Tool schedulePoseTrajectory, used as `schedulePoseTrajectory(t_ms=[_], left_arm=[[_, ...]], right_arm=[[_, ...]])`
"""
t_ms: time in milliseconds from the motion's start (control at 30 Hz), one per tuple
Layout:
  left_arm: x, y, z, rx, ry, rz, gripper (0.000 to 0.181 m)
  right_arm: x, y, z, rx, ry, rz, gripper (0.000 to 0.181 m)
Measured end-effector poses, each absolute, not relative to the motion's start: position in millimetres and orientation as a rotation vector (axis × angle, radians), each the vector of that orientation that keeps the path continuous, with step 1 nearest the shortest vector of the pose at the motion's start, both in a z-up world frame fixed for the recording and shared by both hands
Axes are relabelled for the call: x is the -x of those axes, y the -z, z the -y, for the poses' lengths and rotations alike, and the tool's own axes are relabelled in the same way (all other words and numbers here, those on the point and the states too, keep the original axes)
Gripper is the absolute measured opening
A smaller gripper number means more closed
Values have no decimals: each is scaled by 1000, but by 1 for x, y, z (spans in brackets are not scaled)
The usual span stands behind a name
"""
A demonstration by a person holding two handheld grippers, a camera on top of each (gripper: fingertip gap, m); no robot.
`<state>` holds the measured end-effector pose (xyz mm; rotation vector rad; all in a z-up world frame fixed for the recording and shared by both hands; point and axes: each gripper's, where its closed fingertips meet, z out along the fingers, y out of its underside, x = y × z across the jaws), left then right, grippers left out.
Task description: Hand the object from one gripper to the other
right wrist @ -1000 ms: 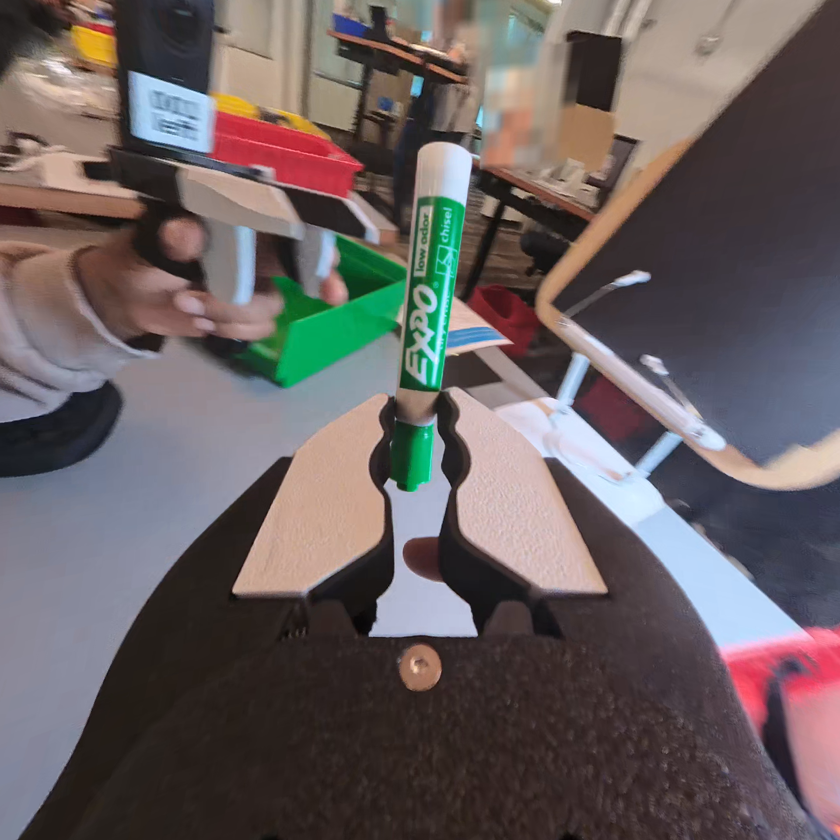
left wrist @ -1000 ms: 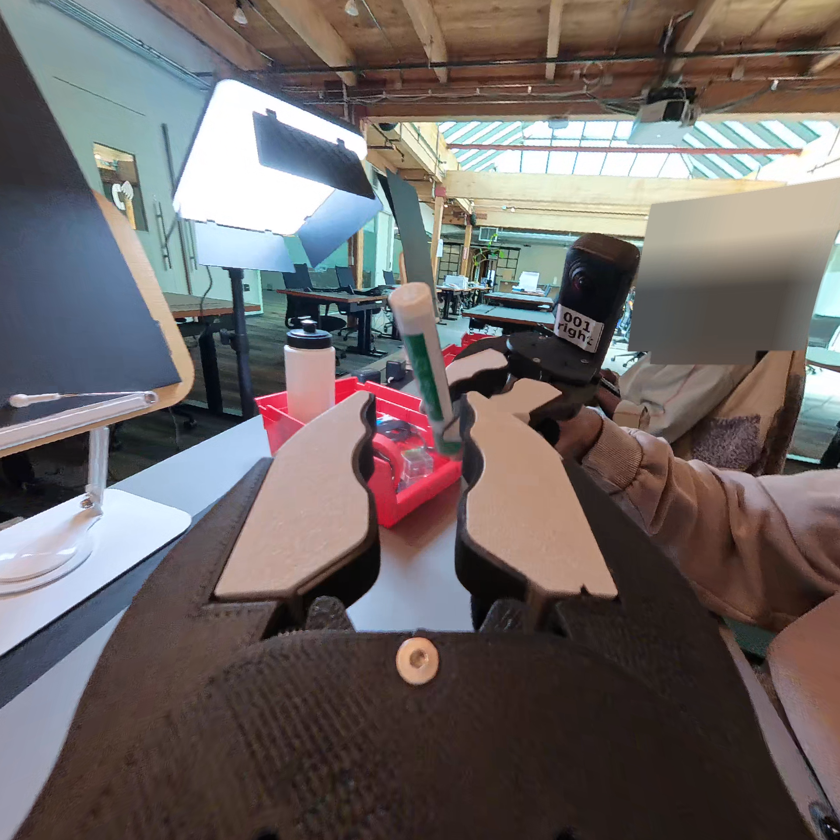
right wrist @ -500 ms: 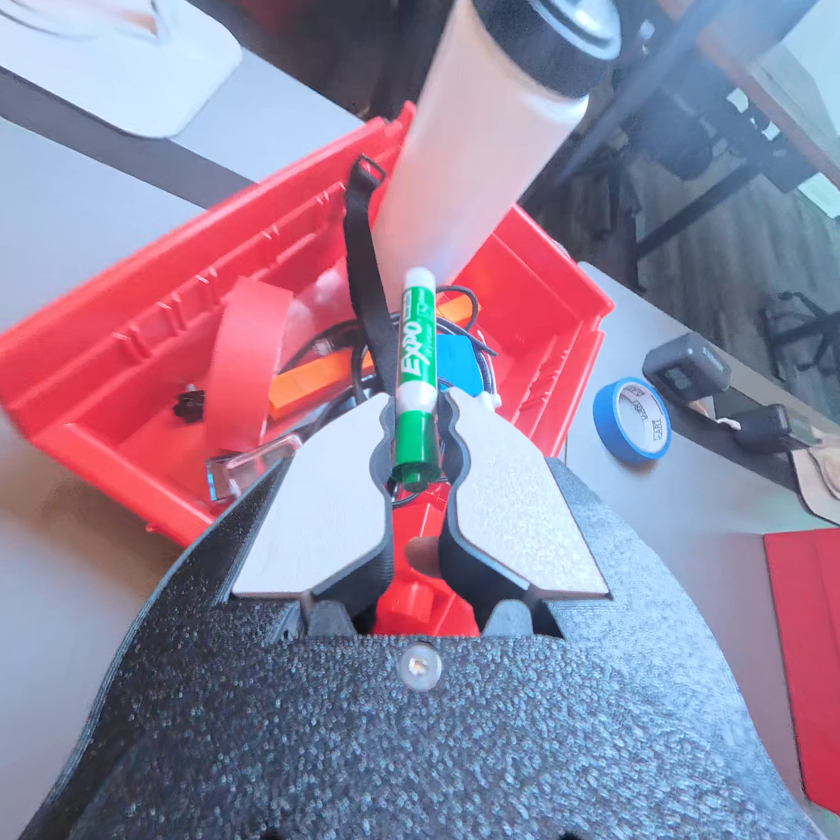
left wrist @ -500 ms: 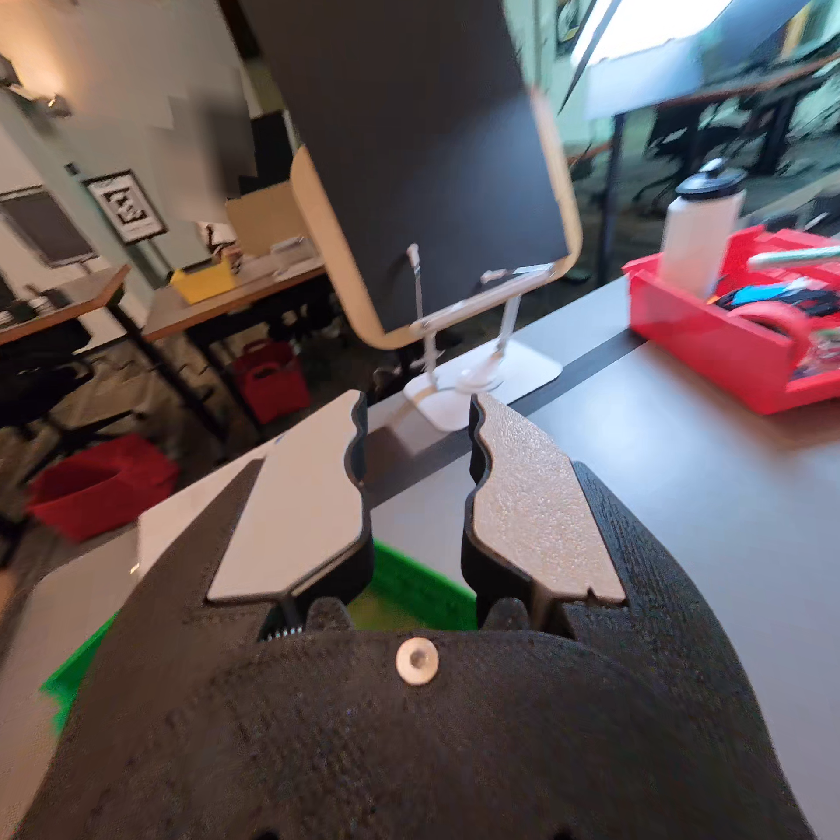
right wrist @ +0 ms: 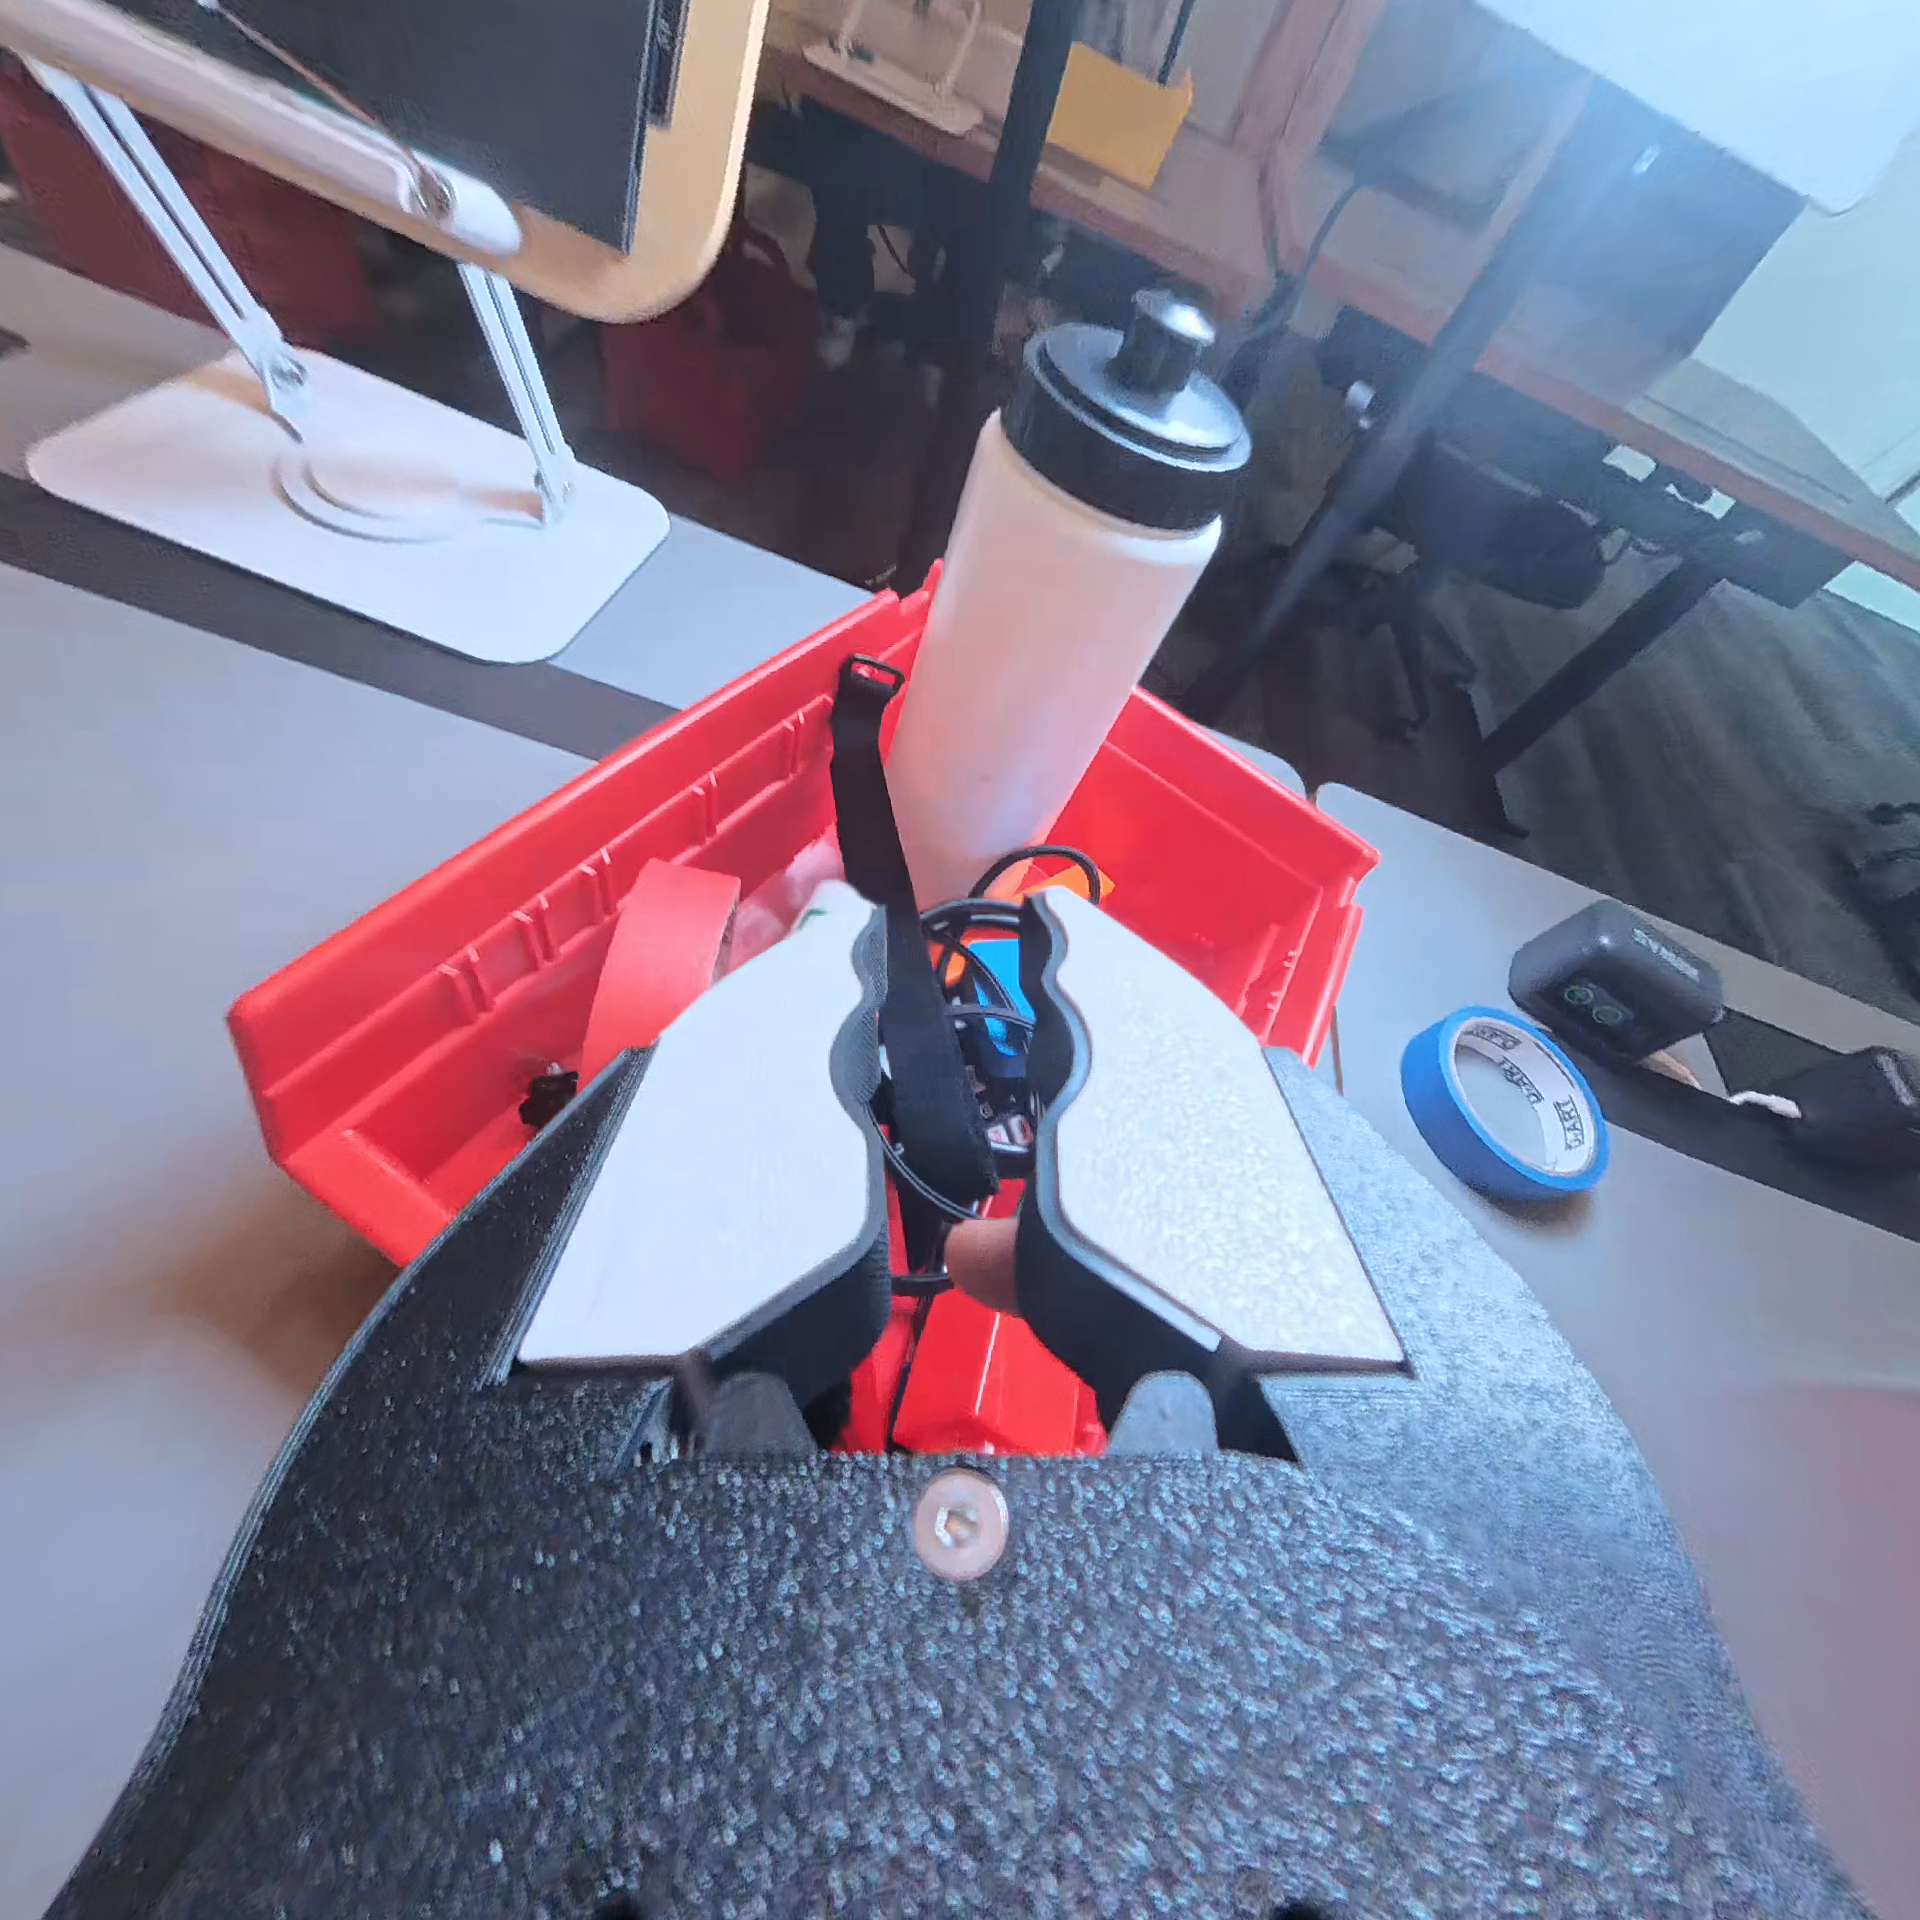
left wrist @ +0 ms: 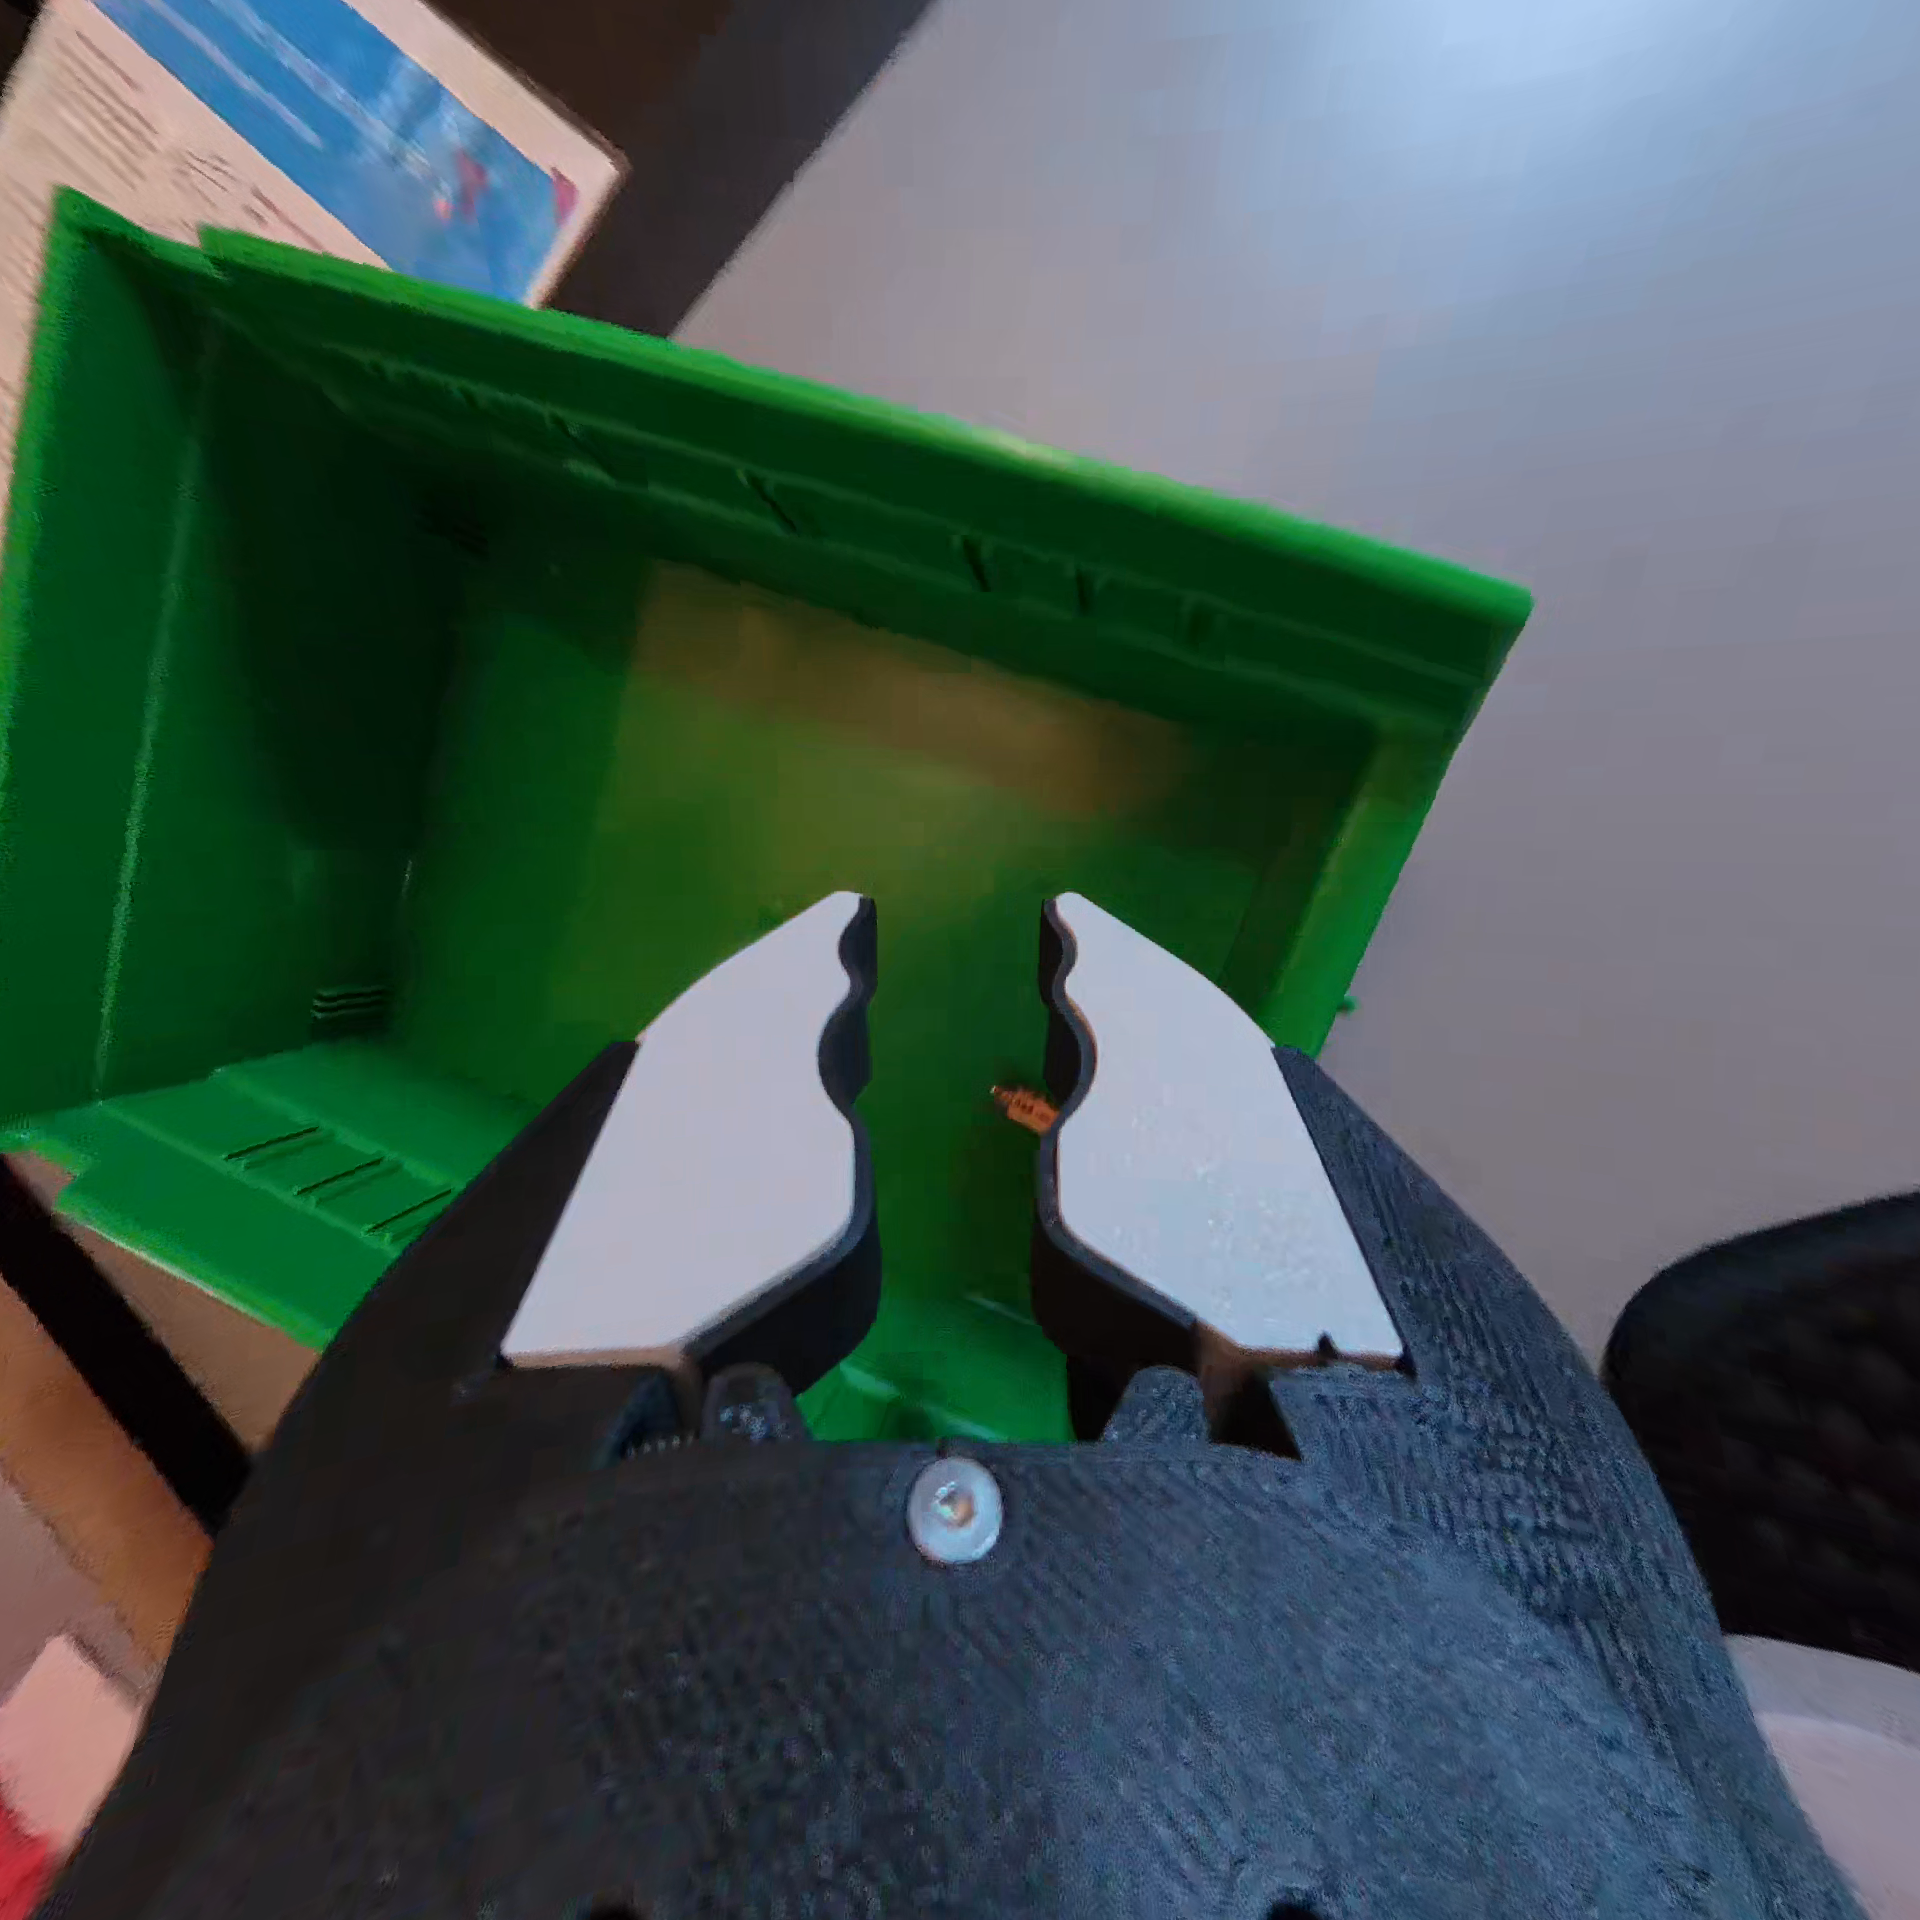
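My right gripper (right wrist: pixel 951 925) is open and empty, just above the red bin (right wrist: pixel 436 997). The green and white marker (right wrist: pixel 831 920) lies in that bin. Only its white end with a bit of green shows past my left finger; the rest is hidden. A black strap (right wrist: pixel 904 997) and cables show in the gap between the jaws. My left gripper (left wrist: pixel 956 914) is open and empty, pointing down into the green bin (left wrist: pixel 312 644). That bin holds only a tiny orange-brown bit (left wrist: pixel 1023 1107).
A white bottle with a black cap (right wrist: pixel 1060 623) stands in the red bin, beside a red tape roll (right wrist: pixel 665 956). A blue tape roll (right wrist: pixel 1507 1101) and a black device (right wrist: pixel 1616 982) lie on the grey table to the right. A tablet stand (right wrist: pixel 343 499) is at back left. A printed sheet (left wrist: pixel 312 135) lies behind the green bin.
My right gripper opened and let the marker go into the red bin. My left gripper, still open, swung away from the handover spot and down over the green bin.
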<state>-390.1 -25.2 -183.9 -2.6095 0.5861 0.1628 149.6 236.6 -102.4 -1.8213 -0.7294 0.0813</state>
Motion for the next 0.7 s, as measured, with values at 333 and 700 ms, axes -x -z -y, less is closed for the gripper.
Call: schedulePoseTrajectory(t_ms=[333,700], left_arm=[[404,243,70,3125,137,-635,34],[397,271,86,3258,550,-467,16]], right_arm=[[-125,82,-226,1707,-162,750,23],[-125,78,-226,1697,-242,705,21]])
